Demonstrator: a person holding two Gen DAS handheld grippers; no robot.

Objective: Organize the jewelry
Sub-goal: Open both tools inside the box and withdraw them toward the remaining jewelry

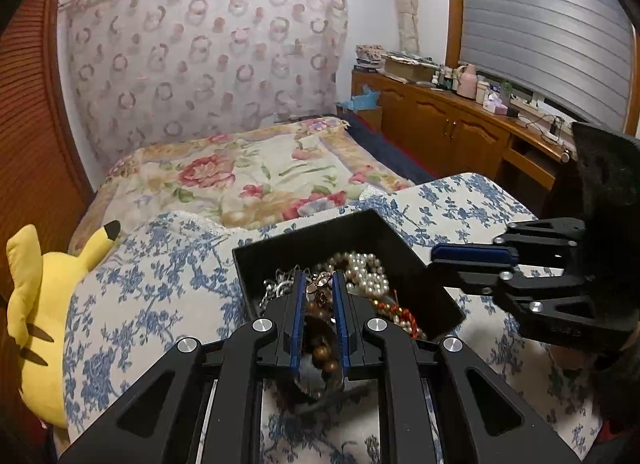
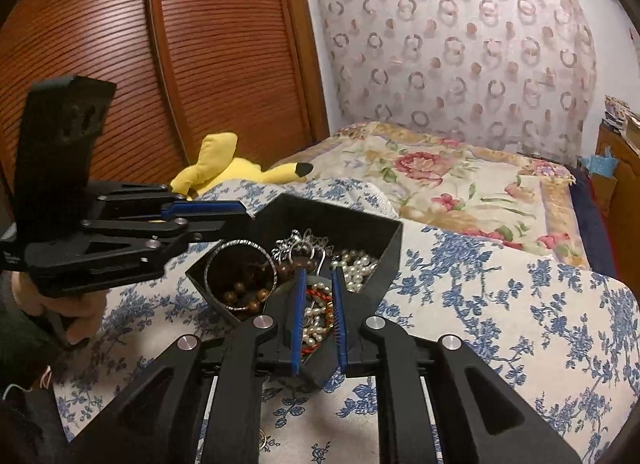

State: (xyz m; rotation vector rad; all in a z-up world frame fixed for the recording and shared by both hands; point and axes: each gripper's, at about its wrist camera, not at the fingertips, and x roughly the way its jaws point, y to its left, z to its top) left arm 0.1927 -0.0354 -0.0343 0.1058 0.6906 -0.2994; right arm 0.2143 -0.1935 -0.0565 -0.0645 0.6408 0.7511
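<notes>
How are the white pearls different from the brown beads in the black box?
The white pearls are small and shiny pale, while the brown beads are bigger, dark and wooden-looking. The pearls lie loose in a heap on one side of the black box; the brown beads sit inside a silver bangle on the other side. Both are round beads on strings in the same box.

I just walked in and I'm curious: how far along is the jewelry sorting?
Barely started, it seems. Done: nothing looks sorted; pearls, a silver bangle, wooden beads and chains lie mixed in the black box. In hand: the left gripper and right gripper hover nearly closed over it; whether either grips a piece is unclear. Left: separating practically everything.
</notes>
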